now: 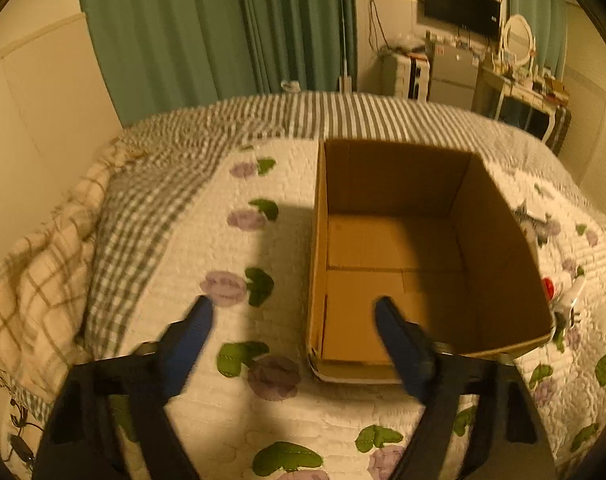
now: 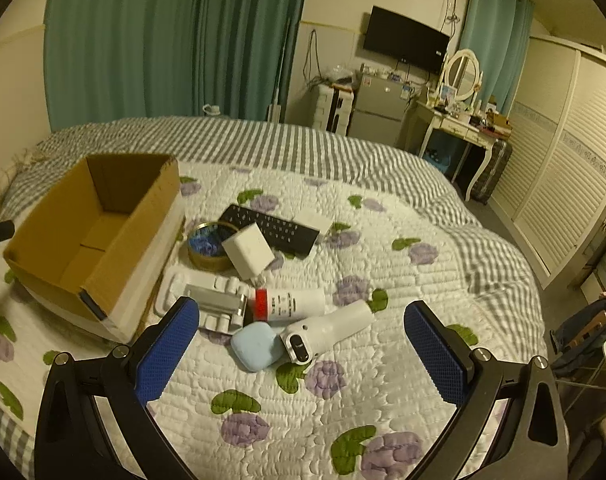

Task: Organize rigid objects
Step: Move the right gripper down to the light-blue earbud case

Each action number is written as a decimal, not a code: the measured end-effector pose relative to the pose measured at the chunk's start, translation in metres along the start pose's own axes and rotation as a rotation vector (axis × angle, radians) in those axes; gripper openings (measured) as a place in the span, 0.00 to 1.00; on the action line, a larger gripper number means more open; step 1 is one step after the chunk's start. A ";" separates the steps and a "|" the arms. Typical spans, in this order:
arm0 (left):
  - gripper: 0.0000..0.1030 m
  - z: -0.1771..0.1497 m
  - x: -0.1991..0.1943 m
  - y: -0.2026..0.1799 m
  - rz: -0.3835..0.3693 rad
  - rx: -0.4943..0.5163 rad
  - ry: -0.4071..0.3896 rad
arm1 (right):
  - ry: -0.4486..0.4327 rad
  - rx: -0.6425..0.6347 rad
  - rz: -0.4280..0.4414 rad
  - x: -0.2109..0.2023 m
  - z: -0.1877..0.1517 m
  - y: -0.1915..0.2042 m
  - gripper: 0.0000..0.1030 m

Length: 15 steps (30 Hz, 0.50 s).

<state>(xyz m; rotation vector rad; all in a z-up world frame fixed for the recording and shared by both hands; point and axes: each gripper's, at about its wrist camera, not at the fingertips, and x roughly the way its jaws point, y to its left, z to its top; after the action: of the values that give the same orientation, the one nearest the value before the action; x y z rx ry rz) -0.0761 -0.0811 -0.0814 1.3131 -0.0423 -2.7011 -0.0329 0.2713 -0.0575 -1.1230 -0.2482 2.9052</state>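
Note:
An open cardboard box [image 1: 499, 248] with nothing inside stands on the flowered quilt. My left gripper [image 1: 294, 308] hovers open above the box's near left corner, its left wall lying between the fingers without touching the pads. In the right wrist view the same box [image 2: 115, 188] is at the left. Beside it lies a pile: a black keyboard [image 2: 271, 228], a round tin [image 2: 207, 246], a white cube [image 2: 249, 250], a white tube with a red band [image 2: 291, 304], a silver item [image 2: 215, 300], a light blue case [image 2: 255, 346] and a white handheld device [image 2: 327, 330]. My right gripper [image 2: 302, 310] is open above this pile, holding nothing.
The quilt [image 2: 343, 380] covers the bed, with a grey striped blanket [image 2: 303, 148] at its far end. Green curtains [image 2: 163, 40], a small fridge [image 2: 377, 108], a dressing table with a mirror [image 2: 459, 120] and a white wardrobe [image 2: 563, 168] stand beyond and to the right.

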 end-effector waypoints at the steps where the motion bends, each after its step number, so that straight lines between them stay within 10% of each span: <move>1: 0.60 -0.002 0.004 -0.001 -0.005 -0.002 0.014 | 0.014 0.002 0.001 0.007 -0.003 0.000 1.00; 7: 0.10 -0.007 0.016 -0.006 -0.023 0.020 0.029 | 0.073 0.001 -0.007 0.033 -0.015 -0.002 1.00; 15: 0.07 -0.006 0.015 -0.007 -0.029 0.036 0.031 | 0.125 0.002 -0.002 0.054 -0.030 -0.011 1.00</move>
<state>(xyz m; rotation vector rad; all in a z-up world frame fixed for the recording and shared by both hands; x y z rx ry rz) -0.0810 -0.0762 -0.0976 1.3764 -0.0686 -2.7157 -0.0529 0.2902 -0.1140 -1.2973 -0.2433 2.8183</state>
